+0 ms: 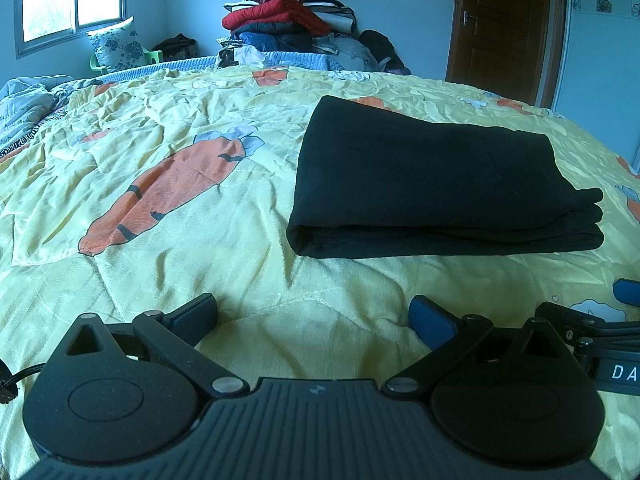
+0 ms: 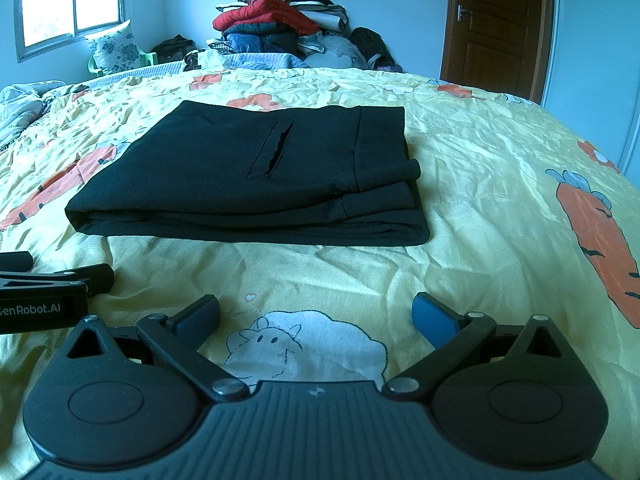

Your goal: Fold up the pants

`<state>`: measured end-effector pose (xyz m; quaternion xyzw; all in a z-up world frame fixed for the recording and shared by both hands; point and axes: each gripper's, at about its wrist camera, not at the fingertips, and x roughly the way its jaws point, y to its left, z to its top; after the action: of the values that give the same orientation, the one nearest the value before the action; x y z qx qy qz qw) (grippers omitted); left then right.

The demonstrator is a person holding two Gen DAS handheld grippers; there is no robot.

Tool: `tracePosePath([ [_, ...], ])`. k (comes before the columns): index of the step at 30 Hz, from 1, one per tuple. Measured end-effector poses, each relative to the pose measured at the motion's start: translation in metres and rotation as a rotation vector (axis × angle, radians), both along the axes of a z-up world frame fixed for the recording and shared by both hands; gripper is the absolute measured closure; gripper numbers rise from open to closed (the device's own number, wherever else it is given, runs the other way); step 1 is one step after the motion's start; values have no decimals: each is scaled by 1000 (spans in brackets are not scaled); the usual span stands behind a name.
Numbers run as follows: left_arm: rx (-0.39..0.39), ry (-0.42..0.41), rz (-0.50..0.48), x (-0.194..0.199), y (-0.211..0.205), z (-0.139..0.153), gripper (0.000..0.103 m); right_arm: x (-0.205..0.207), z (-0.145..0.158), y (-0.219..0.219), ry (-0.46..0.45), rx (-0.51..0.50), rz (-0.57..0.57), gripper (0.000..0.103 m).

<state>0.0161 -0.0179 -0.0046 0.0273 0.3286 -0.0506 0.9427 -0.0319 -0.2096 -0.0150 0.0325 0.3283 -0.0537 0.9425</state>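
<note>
On bedspread (image 2: 480,208), folded pants (image 2: 256,176).

In the left wrist view the right gripper (image 1: 624,300) is cut off by the frame's edge at three o'clock, its lettering ending at "DA", while the pants (image 1: 432,180) read as flat black with no seams discernible, and the clothes pile (image 1: 292,12) at twelve o'clock blurs together.

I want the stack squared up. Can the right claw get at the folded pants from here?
Probably yes: the right claw is open, and only bare bedspread lies between it and the folded pants.
</note>
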Motion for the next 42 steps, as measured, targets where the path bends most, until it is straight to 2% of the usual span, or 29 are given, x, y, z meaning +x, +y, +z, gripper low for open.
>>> tracePosePath([
  [34,-1,3,-13,3,-4,-1,0,0,0,1,0,-1,0,0],
  [42,0,18,-68,1,3,1,0,1,0,1,0,-1,0,0],
])
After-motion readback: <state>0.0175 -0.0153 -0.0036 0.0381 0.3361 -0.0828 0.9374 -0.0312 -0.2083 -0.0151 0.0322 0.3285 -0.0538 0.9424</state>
